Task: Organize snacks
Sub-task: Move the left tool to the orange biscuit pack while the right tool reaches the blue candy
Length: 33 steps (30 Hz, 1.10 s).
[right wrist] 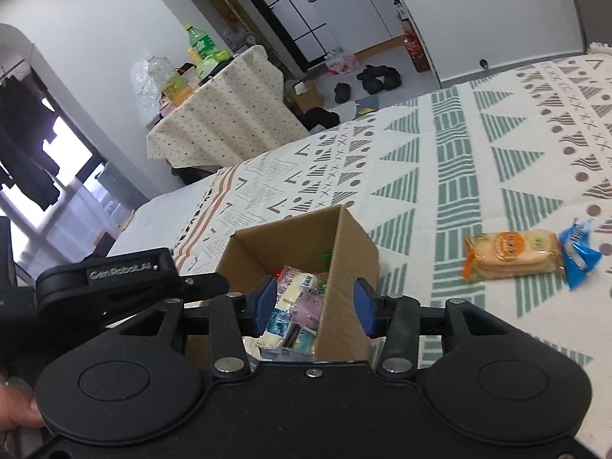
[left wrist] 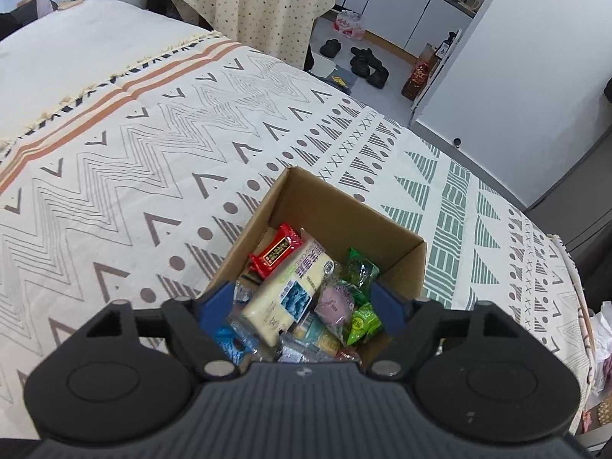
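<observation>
The clearest writing is the white "GenRobot.AI" mark on the black arm of the left gripper (right wrist: 130, 267), seen at the left in the right wrist view. Inside the cardboard box (left wrist: 386, 244), a red wrapper (left wrist: 277, 250) carries a dark label with gold characters, and a long cream packet (left wrist: 285, 292) bears large blue-grey characters and a small blue picture (neither can be read with certainty). Around them lie a purple-pink pack (left wrist: 334, 304), green packets (left wrist: 361, 321) and a blue wrapper (left wrist: 229, 340). The box stands on a bedspread (left wrist: 114, 176) patterned with zigzags, triangles and dots. In its own view the left gripper (left wrist: 306, 302) hangs over the open box, its blue pads wide apart and holding nothing, though whether they touch the snacks below is unclear. The right gripper (right wrist: 315, 302) is likewise spread, empty, its pads straddling the box's near corner. To the right of the box, well apart, an orange-labelled biscuit pack (right wrist: 512, 254) lies on the bedspread, touching a blue packet (right wrist: 577, 254).
</observation>
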Each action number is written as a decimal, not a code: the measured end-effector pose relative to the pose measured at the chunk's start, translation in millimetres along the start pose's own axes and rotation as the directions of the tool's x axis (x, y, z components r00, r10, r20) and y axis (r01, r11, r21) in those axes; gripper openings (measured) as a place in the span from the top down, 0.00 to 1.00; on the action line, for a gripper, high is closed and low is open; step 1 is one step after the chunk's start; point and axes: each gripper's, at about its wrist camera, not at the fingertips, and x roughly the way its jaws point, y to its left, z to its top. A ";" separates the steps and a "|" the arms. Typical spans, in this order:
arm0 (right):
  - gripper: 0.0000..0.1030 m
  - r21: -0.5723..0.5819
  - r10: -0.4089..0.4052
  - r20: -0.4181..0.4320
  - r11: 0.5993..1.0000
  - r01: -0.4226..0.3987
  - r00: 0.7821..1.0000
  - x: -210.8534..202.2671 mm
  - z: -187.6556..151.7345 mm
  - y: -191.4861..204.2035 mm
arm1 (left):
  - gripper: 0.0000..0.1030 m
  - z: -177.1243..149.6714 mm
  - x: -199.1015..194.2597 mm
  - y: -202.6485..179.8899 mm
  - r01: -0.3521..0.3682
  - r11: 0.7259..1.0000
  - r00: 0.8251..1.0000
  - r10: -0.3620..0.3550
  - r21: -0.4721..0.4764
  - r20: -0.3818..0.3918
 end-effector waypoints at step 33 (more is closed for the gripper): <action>0.00 -0.054 0.036 0.080 0.998 -0.031 0.996 -93.5 13.1 -25.0 | 0.00 -44.9 -87.6 -38.9 -0.027 0.990 0.996 0.015 0.137 0.087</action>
